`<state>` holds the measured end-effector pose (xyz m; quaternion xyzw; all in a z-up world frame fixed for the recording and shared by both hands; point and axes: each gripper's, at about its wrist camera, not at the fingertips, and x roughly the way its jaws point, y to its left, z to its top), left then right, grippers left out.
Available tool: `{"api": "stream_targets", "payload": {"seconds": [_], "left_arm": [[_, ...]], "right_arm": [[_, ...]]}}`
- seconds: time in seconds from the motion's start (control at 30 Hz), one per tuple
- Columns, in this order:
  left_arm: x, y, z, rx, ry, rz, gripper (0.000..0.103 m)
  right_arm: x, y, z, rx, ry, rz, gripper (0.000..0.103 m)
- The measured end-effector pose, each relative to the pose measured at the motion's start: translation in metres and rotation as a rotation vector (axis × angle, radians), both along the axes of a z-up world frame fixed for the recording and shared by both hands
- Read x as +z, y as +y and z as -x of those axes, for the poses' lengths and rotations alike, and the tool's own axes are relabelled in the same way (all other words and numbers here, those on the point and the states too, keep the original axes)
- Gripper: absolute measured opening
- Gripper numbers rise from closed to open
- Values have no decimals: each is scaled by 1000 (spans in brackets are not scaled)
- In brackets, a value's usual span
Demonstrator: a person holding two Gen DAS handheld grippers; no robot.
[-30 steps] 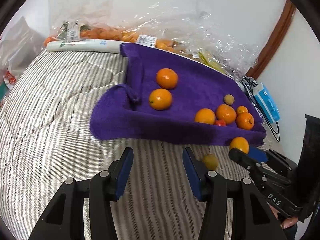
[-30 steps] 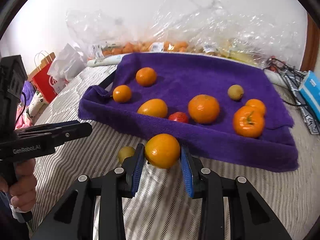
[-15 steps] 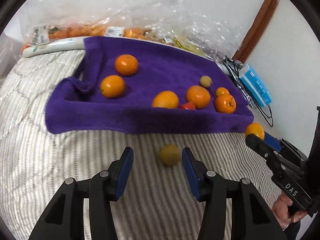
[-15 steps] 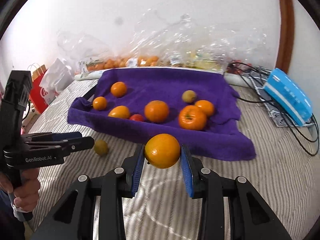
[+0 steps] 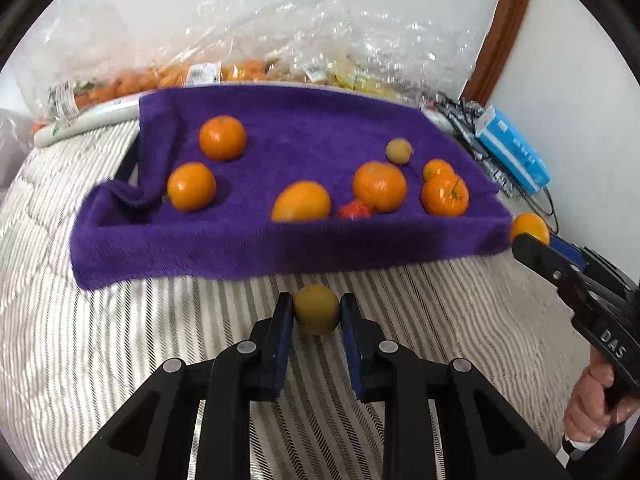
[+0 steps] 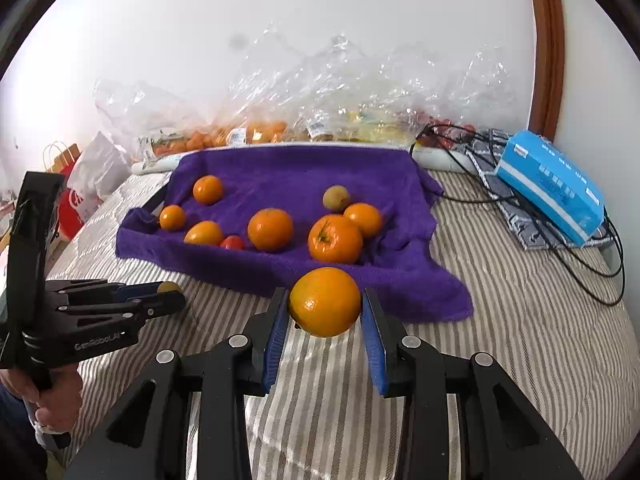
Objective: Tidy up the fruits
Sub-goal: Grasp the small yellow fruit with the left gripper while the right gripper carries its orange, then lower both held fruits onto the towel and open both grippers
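My left gripper (image 5: 316,312) is shut on a small yellow-green fruit (image 5: 317,309) that rests on the striped bedcover in front of the purple towel (image 5: 304,128). My right gripper (image 6: 325,312) is shut on an orange (image 6: 325,301) and holds it above the bedcover near the towel's front right corner; it shows at the right of the left wrist view (image 5: 530,229). Several oranges, a small red fruit (image 6: 233,242) and a small brownish fruit (image 6: 337,197) lie on the towel (image 6: 296,168). The left gripper also shows in the right wrist view (image 6: 168,294).
Clear plastic bags of fruit (image 6: 248,132) lie along the wall behind the towel. A blue tissue pack (image 6: 550,186) and black cables (image 6: 520,216) lie at the right. Shopping bags (image 6: 80,176) stand at the left past the bed's edge.
My left gripper has moved up to the yellow-green fruit and shut on it. My right gripper has drawn back to the right with the orange still held.
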<state>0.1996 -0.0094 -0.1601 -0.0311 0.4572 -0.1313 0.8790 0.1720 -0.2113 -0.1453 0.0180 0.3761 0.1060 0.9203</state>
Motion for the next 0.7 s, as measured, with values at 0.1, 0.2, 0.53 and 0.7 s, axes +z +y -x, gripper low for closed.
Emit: {"api": "stream_targets", "payload": {"seconds": [0.1, 0.2, 0.53, 0.7], "left_arm": [[15, 10, -7, 25, -22, 17, 23], [25, 23, -20, 61, -33, 45, 23], [38, 43, -76, 147, -61, 83, 23], [27, 38, -95, 155, -47, 75, 23]], "right_arm": [[9, 1, -12, 6, -24, 3, 36], [18, 4, -26, 13, -46, 2, 36], [21, 21, -78, 45, -50, 6, 36], [4, 31, -97, 62, -15, 4, 36]]}}
